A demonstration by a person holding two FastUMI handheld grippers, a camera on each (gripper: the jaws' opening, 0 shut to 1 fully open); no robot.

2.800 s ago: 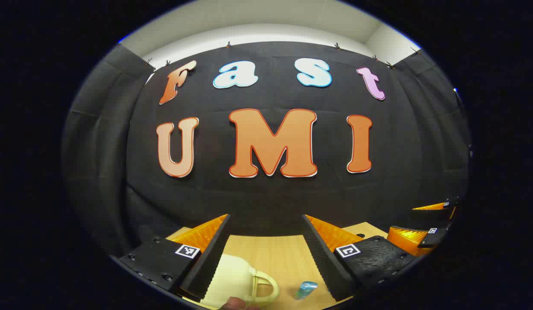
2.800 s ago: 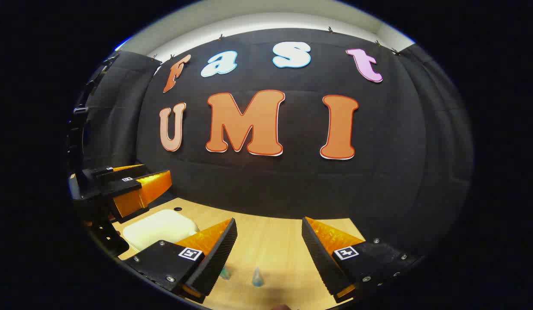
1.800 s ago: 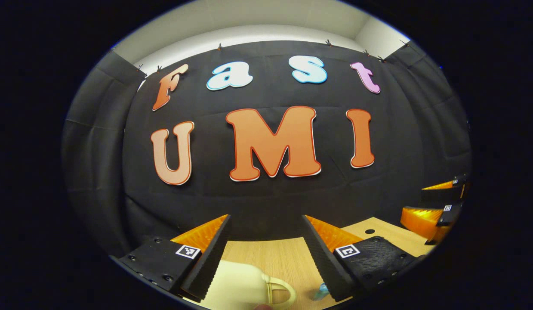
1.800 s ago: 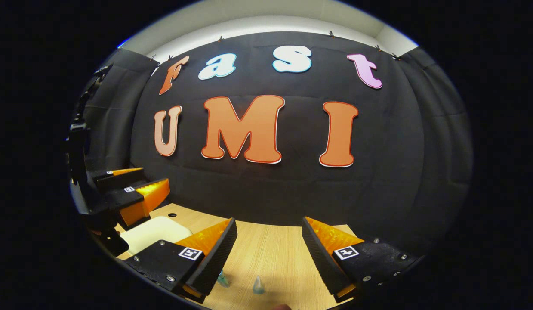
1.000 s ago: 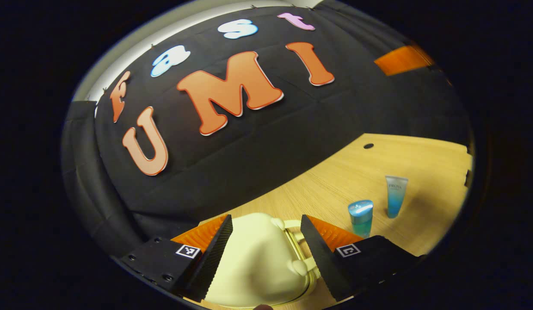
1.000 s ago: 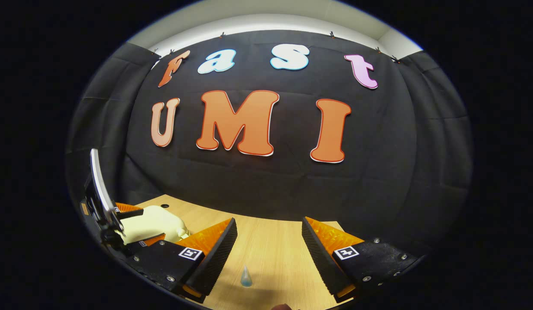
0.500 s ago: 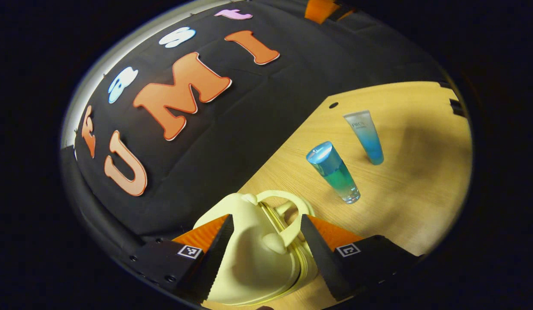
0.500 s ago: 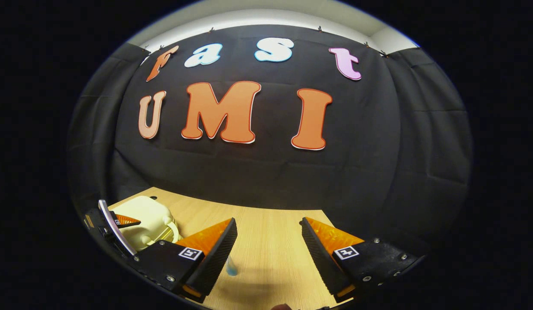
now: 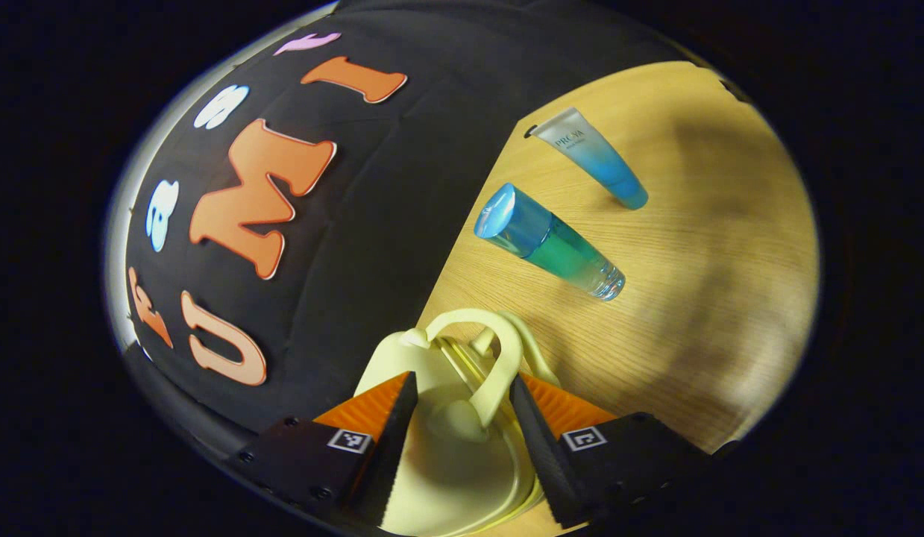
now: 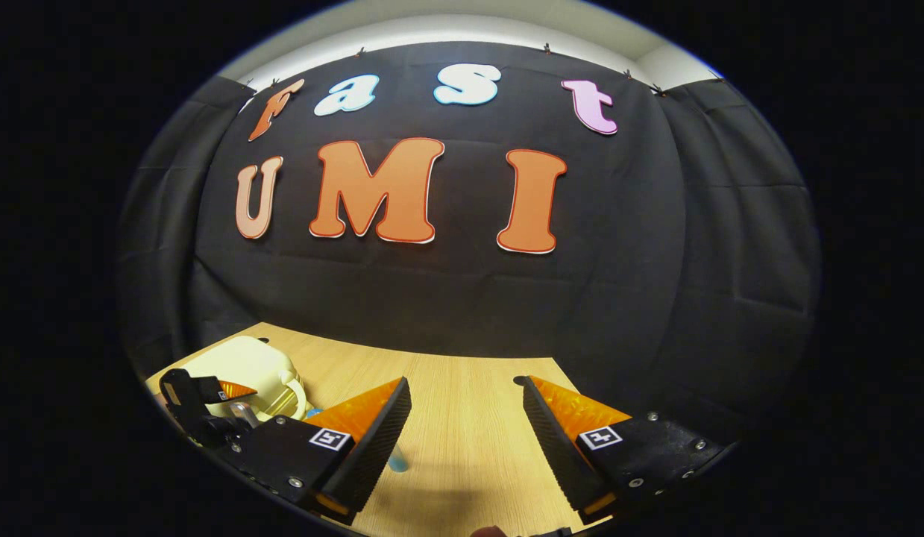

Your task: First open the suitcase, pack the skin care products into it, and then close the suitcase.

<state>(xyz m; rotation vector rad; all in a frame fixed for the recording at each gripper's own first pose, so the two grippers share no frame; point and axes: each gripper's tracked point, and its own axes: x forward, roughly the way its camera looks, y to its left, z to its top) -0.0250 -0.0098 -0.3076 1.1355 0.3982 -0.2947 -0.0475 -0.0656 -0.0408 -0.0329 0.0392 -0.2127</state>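
While the left claw (image 9: 458, 432) stands wide over the closed suitcase (image 9: 447, 470), its handle (image 9: 485, 358) rises between the fingers, untouched as far as I can tell. Two products stand on the bench (image 9: 693, 313) beyond: one bottle (image 9: 551, 242), one tube (image 9: 592, 158).

Seen from the right claw (image 10: 465, 436), also wide and empty, the suitcase (image 10: 242, 369) lies off left beside the left claw (image 10: 200, 406), plainly the nearer one.

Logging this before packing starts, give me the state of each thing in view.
Suitcase: closed, lying on the table.
Bottle: capped, upright, outside the suitcase.
Tube: standing on its cap, outside the suitcase.
Left gripper: open, straddling the suitcase handle.
Right gripper: open, empty.
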